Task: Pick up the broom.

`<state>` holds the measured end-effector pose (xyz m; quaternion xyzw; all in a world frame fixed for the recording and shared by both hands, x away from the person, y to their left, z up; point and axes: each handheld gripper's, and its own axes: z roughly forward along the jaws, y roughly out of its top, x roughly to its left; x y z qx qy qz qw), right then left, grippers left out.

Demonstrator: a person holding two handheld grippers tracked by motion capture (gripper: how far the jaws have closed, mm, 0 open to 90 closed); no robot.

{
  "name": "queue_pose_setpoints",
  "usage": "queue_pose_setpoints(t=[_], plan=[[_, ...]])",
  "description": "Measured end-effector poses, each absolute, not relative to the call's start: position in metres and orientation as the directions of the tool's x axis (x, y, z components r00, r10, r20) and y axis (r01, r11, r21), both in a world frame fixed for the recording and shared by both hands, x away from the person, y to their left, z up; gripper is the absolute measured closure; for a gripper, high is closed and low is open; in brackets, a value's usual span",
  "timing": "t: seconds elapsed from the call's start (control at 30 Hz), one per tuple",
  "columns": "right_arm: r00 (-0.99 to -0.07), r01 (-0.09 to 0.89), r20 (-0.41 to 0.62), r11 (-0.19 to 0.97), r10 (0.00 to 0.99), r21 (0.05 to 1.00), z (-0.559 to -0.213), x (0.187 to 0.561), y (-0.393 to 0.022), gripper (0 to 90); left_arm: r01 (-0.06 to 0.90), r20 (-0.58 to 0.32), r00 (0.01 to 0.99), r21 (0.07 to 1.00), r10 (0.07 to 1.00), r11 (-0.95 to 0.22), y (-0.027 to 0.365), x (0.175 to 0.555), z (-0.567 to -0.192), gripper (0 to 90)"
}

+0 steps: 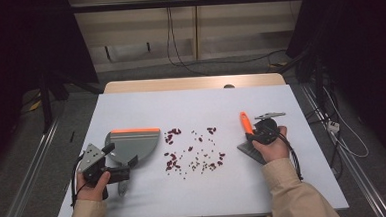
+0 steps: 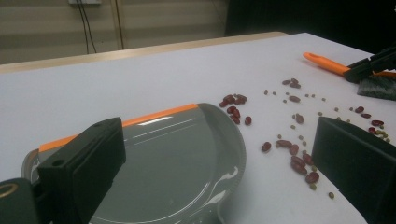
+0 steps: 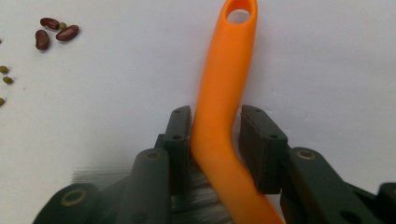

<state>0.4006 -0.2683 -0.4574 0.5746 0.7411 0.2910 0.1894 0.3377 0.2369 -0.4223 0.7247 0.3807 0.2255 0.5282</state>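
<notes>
One grey dustpan (image 1: 133,144), no beans (image 1: 193,151) inside

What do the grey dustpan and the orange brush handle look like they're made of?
The grey dustpan with the orange front lip looks like moulded plastic with a glossy finish: light glares off its floor. The curved orange brush handle seems smooth, matte plastic, with an even colour and a moulded hanging hole.

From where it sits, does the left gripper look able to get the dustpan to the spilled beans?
Probably yes. The left gripper sits at the dustpan, and only bare table lies between the pan and the beans.
</notes>
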Motion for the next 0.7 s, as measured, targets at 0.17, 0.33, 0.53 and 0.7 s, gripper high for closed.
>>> queue_pose_setpoints(t=[0.17, 0.33, 0.53, 0.7], plan=[[-0.257, 0.756, 0.075, 0.152, 0.964, 0.637, -0.4566, 0.4025, -0.2693, 66.4, 0.312, -0.071, 0.612, 0.937, 0.787, -0.158, 0.2349, 0.3373, -0.4217, 2.8], [-0.245, 0.761, 0.086, 0.136, 0.966, 0.634, -0.4559, 0.4034, -0.2698, 67.4, 0.310, -0.065, 0.616, 0.936, 0.785, -0.165, 0.2333, 0.3371, -0.4221, 2.8], [-0.237, 0.774, 0.091, 0.131, 0.967, 0.620, -0.4532, 0.4059, -0.2698, 68.4, 0.312, -0.062, 0.613, 0.935, 0.787, -0.170, 0.2359, 0.3369, -0.4229, 2.8], [-0.237, 0.777, 0.113, 0.119, 0.965, 0.619, -0.4518, 0.4065, -0.2731, 68.8, 0.311, -0.061, 0.615, 0.935, 0.786, -0.171, 0.2355, 0.3342, -0.4223, 2.8]])
